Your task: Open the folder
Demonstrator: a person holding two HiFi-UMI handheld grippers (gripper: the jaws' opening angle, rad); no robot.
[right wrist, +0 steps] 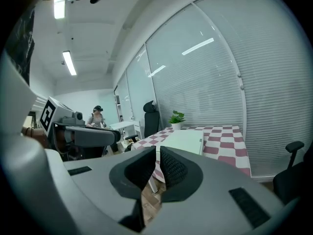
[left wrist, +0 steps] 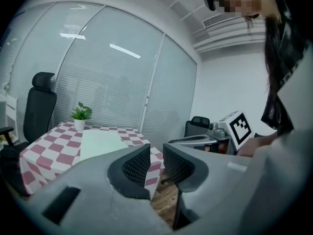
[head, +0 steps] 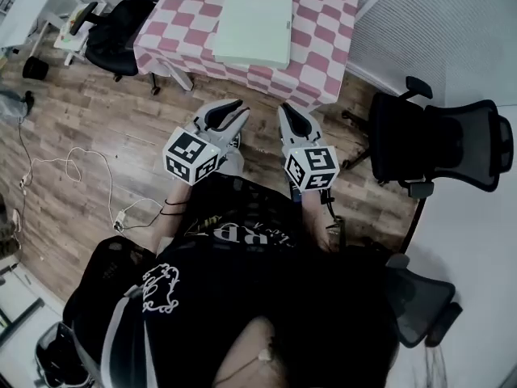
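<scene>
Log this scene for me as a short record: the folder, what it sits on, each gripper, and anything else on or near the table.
folder: pale green flat rectangular folder, closed, lying flat
support: table with pink-and-white checked cloth
left gripper: jaws slightly apart, nothing between them, short of the table
right gripper: jaws together or nearly so, nothing between them, short of the table
also on table: small green potted plant, beyond the folder
nearby: black office chair, right of the table
task state: folder not yet touched
</scene>
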